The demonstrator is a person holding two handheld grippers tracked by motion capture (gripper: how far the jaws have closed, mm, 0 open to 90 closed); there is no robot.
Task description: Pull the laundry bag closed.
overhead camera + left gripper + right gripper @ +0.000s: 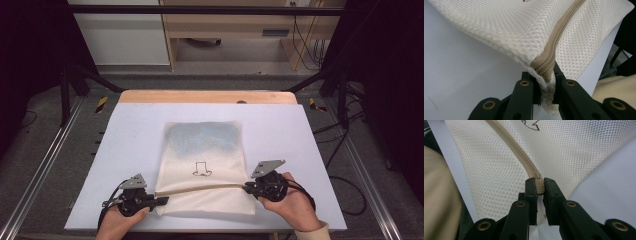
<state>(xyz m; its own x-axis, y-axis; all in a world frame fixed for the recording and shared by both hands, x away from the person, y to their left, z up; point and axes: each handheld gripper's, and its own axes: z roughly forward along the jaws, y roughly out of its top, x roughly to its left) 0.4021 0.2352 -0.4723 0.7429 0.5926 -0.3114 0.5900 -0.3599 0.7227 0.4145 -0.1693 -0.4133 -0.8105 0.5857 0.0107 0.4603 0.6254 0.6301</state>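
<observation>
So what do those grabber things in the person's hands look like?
Each hand holds a black grabber. The left gripper and the right gripper both carry a grey three-cornered plate on top and trail a black cable. Up close, the flat black jaws have arms joined by round brass-coloured rivets. A cream sleeve cuff shows at the right wrist.

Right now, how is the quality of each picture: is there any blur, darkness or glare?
High view: the table is evenly lit, the surroundings fall into darkness, and the mesh bag looks slightly soft. Left gripper view: the weave and the zipper are sharp, while the nearest black parts at the bottom are blurred. Right gripper view: the mesh is crisp, the beige sleeve is out of focus; no glare.
</observation>
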